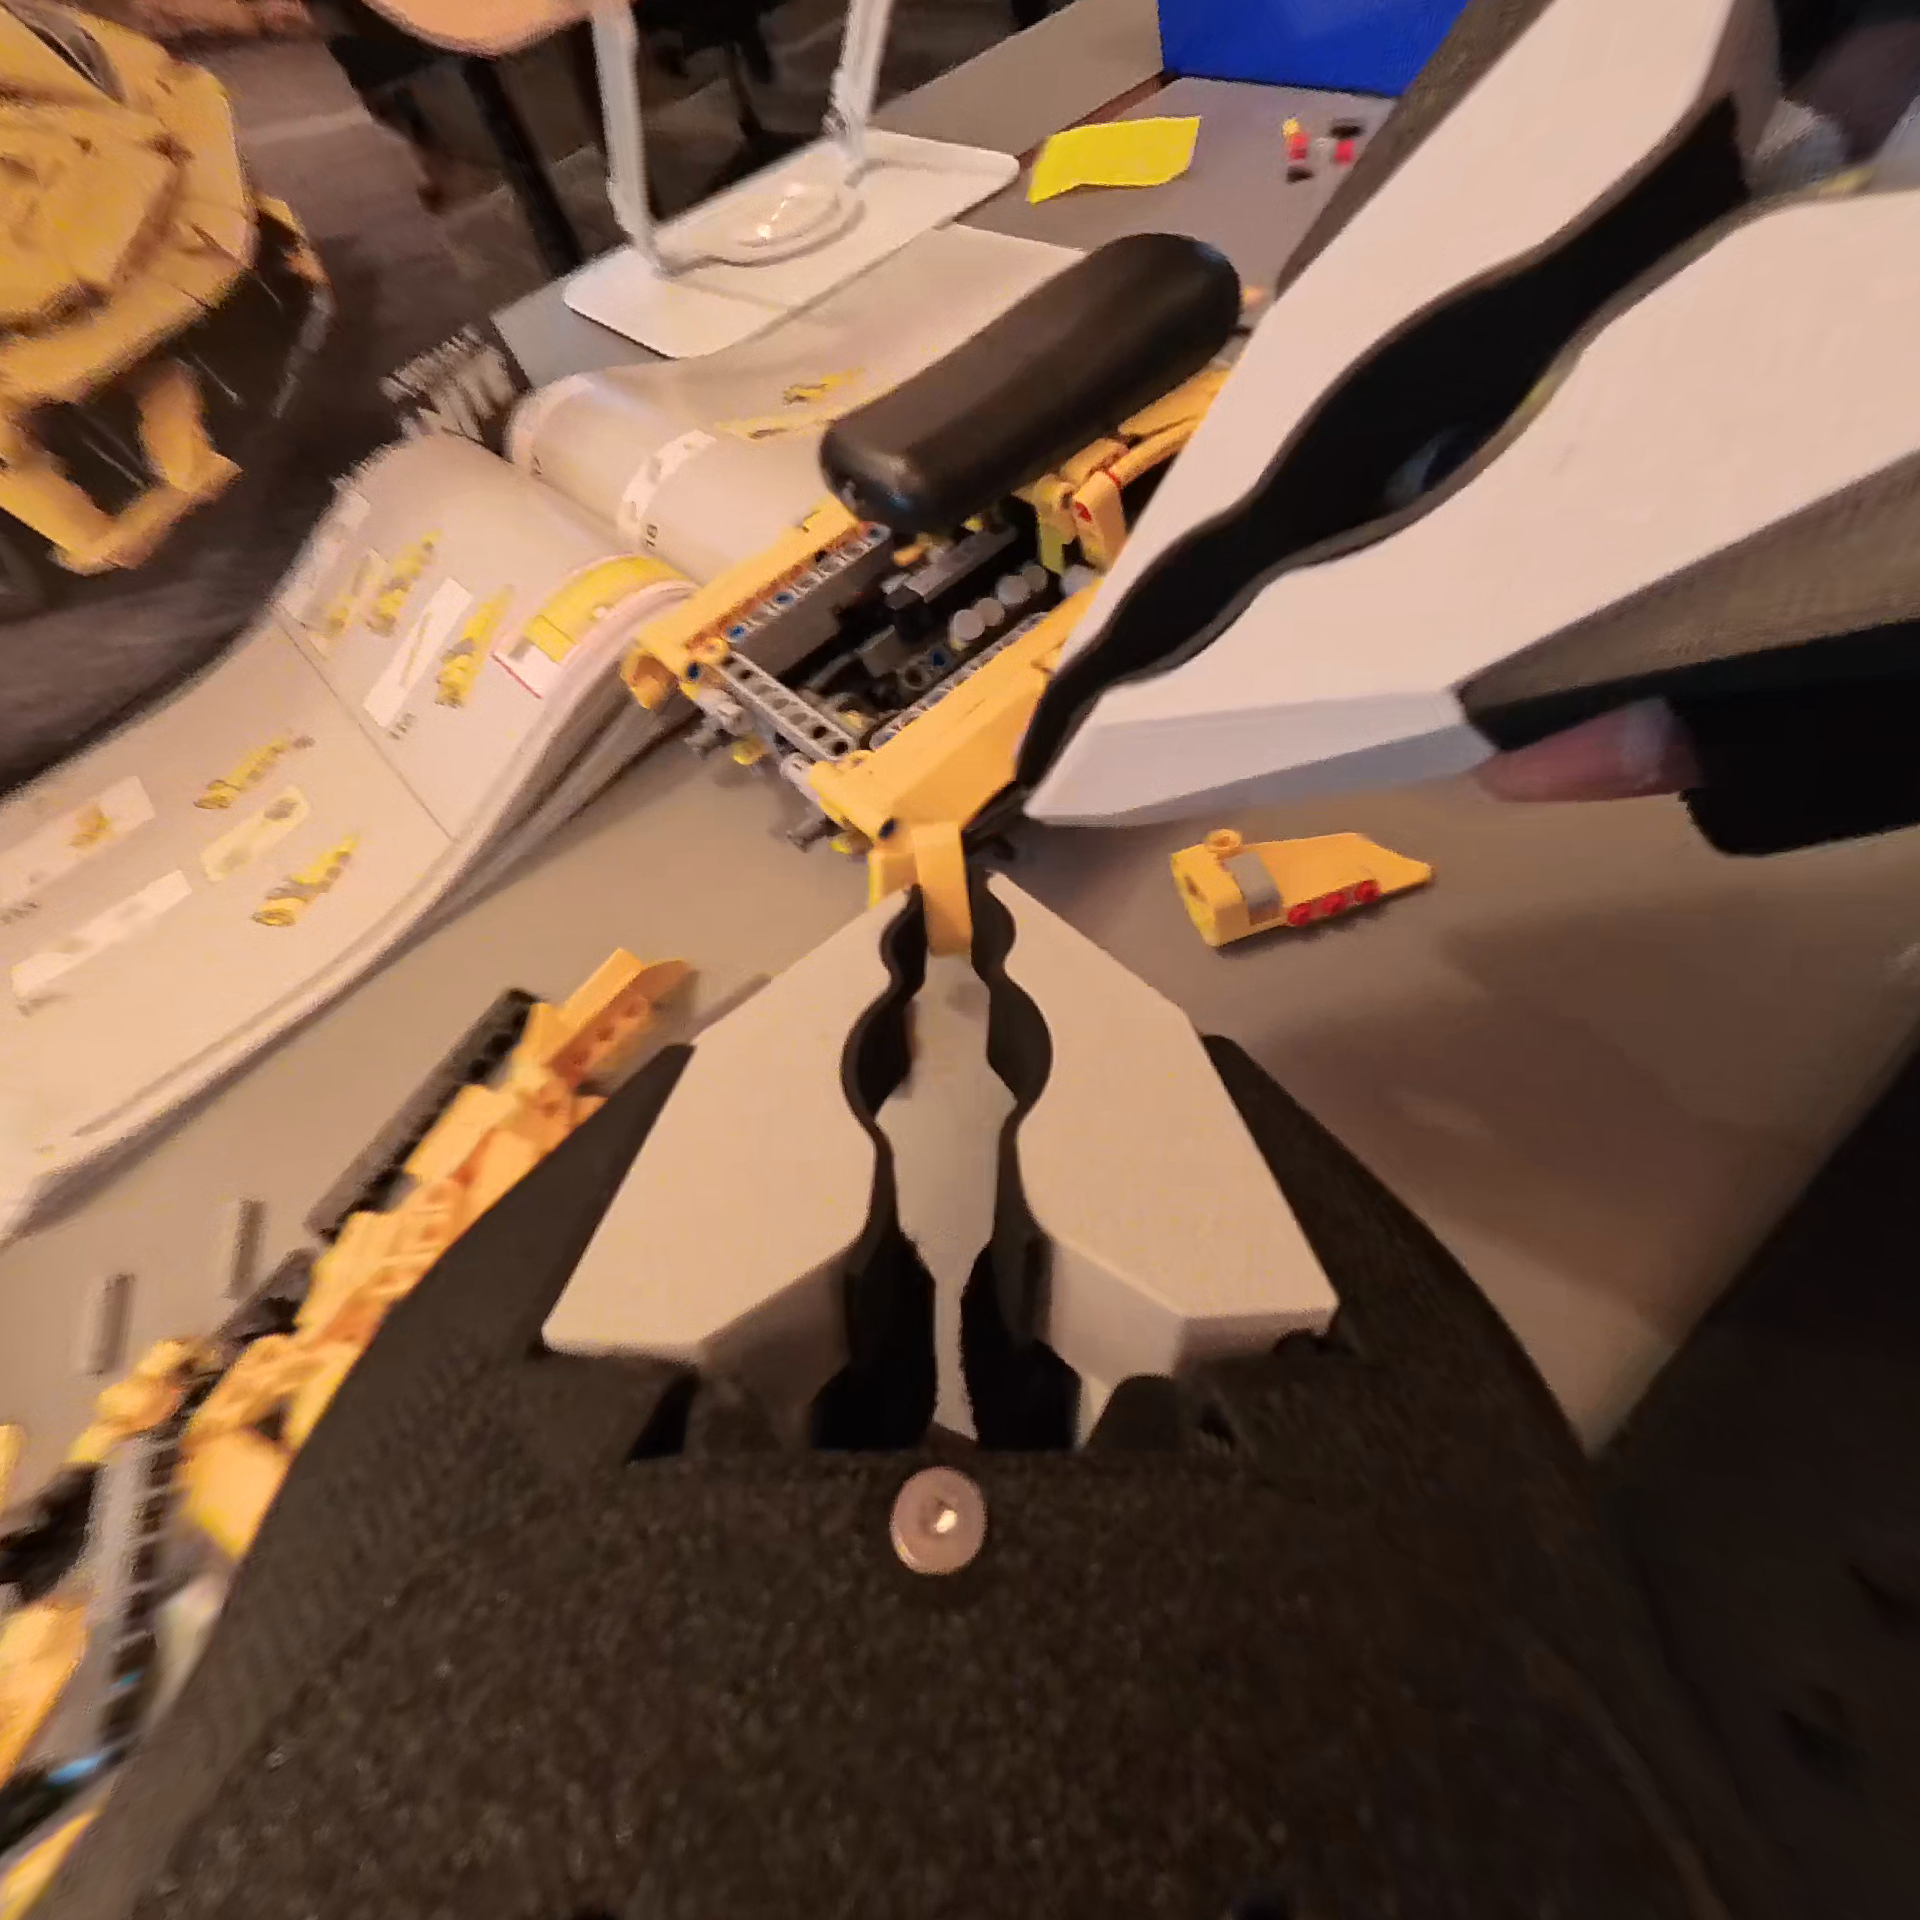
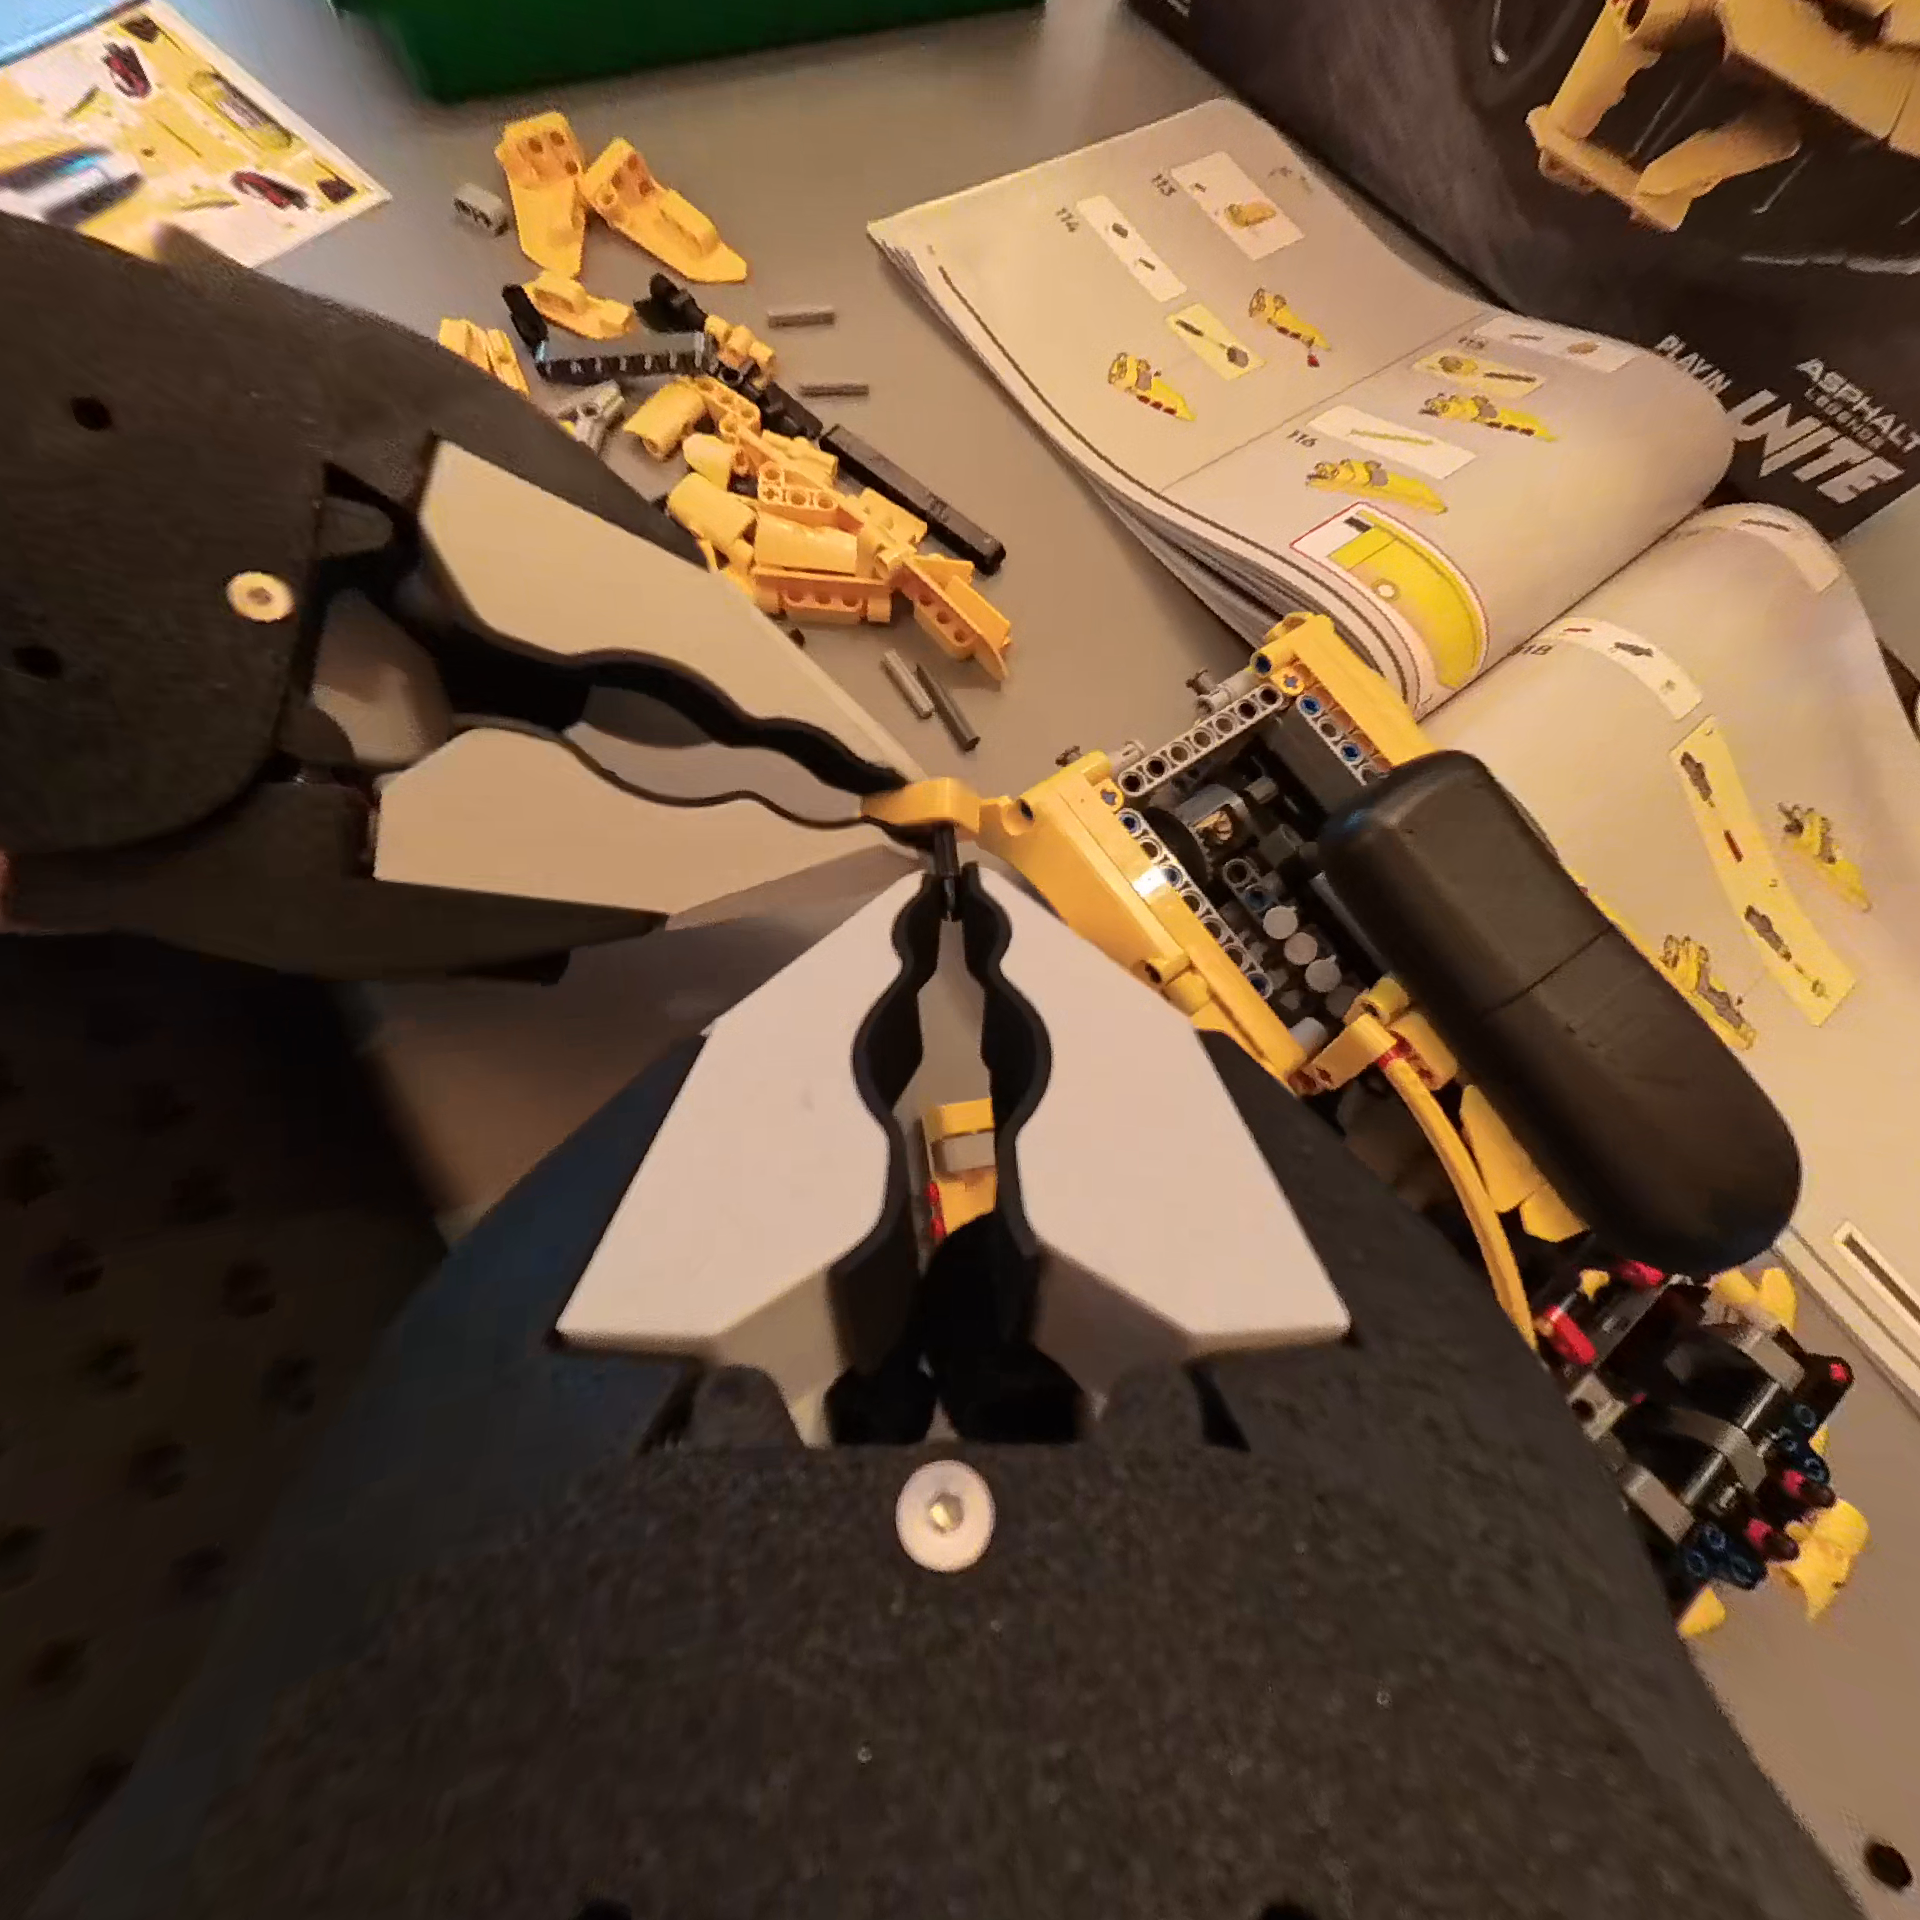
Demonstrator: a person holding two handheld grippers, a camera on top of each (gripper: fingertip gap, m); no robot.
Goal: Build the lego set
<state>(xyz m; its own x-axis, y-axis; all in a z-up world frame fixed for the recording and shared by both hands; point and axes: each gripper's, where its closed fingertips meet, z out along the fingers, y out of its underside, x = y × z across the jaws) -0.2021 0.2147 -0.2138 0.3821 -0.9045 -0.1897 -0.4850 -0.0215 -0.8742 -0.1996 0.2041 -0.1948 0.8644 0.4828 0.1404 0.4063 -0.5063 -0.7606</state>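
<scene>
A part-built yellow and black Technic car model point(image 1: 831, 644) point(image 2: 1174, 894) lies on the grey table with a black oblong object point(image 1: 1029, 384) point(image 2: 1538, 997) resting on it. My left gripper point(image 1: 945, 920) point(image 2: 896, 802) is shut on a yellow connector point(image 1: 943, 883) point(image 2: 925, 802) at the model's near corner. My right gripper point(image 2: 948, 888) point(image 1: 1023, 800) is shut on a short black pin point(image 2: 948, 857) whose tip touches that connector. A small yellow sub-assembly with red studs point(image 1: 1299, 883) point(image 2: 961, 1143) lies on the table beside the grippers.
An open instruction booklet point(image 1: 260, 831) point(image 2: 1299, 416) lies beside and partly under the model. A pile of loose yellow and black pieces point(image 2: 800, 499) point(image 1: 468, 1143) lies near the left gripper. The set's box point(image 2: 1662, 156), a white lamp base point(image 1: 790, 239), a yellow note point(image 1: 1112, 156) and a leaflet point(image 2: 156, 156) lie around. My two grippers' fingertips are within a few centimetres of each other.
</scene>
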